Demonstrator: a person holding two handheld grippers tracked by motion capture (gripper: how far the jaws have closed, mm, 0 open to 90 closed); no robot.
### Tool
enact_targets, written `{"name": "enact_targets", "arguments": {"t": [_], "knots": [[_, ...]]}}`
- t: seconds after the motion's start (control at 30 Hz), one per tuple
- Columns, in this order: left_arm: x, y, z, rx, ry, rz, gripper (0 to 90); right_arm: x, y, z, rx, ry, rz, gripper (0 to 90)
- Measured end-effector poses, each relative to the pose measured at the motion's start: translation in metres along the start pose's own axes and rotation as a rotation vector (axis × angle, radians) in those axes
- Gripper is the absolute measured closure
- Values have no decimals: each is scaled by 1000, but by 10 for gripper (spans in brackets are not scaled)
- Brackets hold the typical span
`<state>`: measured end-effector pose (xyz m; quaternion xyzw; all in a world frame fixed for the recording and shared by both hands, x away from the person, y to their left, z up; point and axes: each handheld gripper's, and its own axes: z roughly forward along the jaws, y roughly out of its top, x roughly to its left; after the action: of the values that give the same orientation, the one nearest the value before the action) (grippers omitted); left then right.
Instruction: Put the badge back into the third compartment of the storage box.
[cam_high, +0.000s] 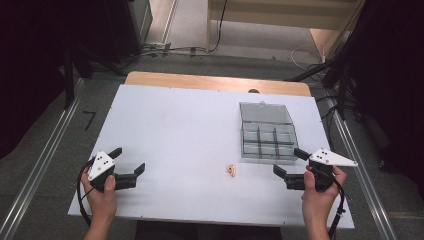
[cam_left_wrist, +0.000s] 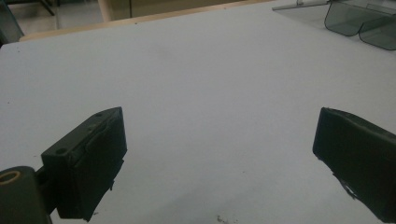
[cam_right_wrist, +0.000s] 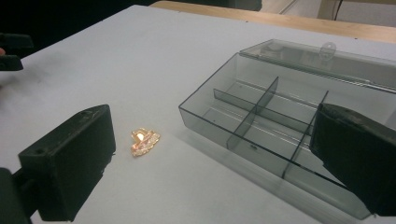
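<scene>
Gold-coloured trinket (cam_right_wrist: 144, 141), small, ridged, shiny: lies loose on my white matte surface (cam_high: 175, 130), just beside the near left corner of the organiser box (cam_high: 267, 136). Box: smoky clear plastic, rectangular, partitioned, lid folded back. My right gripper (cam_high: 291, 163): jaws wide apart, trinket ahead, left of centre. My left gripper (cam_high: 130, 159): jaws spread, holding nothing, well apart.
</scene>
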<state>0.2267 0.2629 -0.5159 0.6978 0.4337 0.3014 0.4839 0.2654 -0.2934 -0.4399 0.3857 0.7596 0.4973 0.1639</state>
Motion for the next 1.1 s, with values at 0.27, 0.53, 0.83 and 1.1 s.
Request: {"name": "enact_targets", "arguments": {"t": [0.27, 0.53, 0.83, 1.1], "knots": [[0, 0, 0, 0, -1, 0, 33, 9, 7, 16, 21, 19, -5, 0], [0, 0, 0, 4, -2, 0, 33, 17, 12, 28, 35, 37, -10, 0], [0, 0, 1, 6, -4, 0, 33, 29, 15, 44, 62, 61, -18, 0], [0, 0, 1, 8, -6, 0, 33, 39, 15, 58, 92, 88, -29, 0]]}}
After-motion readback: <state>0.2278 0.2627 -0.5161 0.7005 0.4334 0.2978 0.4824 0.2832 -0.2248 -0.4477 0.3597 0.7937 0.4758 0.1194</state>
